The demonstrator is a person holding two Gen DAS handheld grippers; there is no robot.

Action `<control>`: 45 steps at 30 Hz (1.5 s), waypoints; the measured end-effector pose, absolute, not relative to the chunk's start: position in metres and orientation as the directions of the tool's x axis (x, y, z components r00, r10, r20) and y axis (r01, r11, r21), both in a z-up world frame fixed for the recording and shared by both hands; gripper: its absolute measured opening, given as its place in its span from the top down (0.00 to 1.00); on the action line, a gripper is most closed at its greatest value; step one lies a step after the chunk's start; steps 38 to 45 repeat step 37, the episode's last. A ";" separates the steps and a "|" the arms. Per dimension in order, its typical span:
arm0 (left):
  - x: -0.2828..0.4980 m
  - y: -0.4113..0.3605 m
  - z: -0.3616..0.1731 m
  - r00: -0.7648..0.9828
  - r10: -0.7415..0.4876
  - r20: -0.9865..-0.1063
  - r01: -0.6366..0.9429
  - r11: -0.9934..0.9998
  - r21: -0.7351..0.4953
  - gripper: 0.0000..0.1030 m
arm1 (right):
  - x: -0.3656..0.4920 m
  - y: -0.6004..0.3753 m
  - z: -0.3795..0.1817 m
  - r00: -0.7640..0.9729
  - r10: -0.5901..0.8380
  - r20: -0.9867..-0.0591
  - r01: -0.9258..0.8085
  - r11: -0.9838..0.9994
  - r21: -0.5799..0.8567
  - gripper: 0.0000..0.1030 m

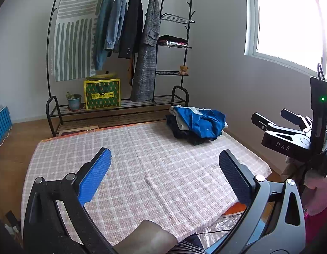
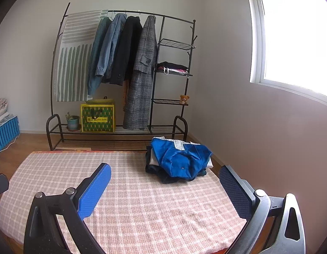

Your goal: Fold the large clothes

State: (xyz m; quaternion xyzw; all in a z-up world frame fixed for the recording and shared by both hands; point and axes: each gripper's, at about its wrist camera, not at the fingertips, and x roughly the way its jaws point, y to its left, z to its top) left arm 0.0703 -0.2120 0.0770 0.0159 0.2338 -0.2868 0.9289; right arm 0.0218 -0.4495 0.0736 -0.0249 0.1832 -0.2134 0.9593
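We hold two grippers above a pink checked cloth (image 2: 142, 211) that covers the table. Our left gripper (image 1: 165, 175) has its two fingers wide apart and nothing between them. Our right gripper (image 2: 165, 190) is the same, with its two fingers far apart and holding nothing. One pile of clothes (image 2: 180, 163) sits at the far right corner of the cloth, well apart from both grippers. A blue top (image 2: 182, 158) lies on the pile, with darker clothes under it. Behind the table stands one black clothes rack (image 2: 112, 131). Four coats (image 2: 123, 53) hang on it in a row: two blue denim ones, one black one and one long grey checked one. On the rack we also count one small teddy bear (image 2: 184, 99), one yellow and green bag (image 2: 97, 117) and one potted plant (image 2: 73, 121). One bright window (image 2: 294, 38) is on the right wall.
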 end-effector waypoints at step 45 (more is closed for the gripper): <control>0.072 -0.210 0.075 0.791 -0.452 -0.411 0.487 0.873 -0.023 0.00 | 0.023 -0.442 0.058 0.834 -0.407 -0.372 0.387 0.913 -0.132 0.00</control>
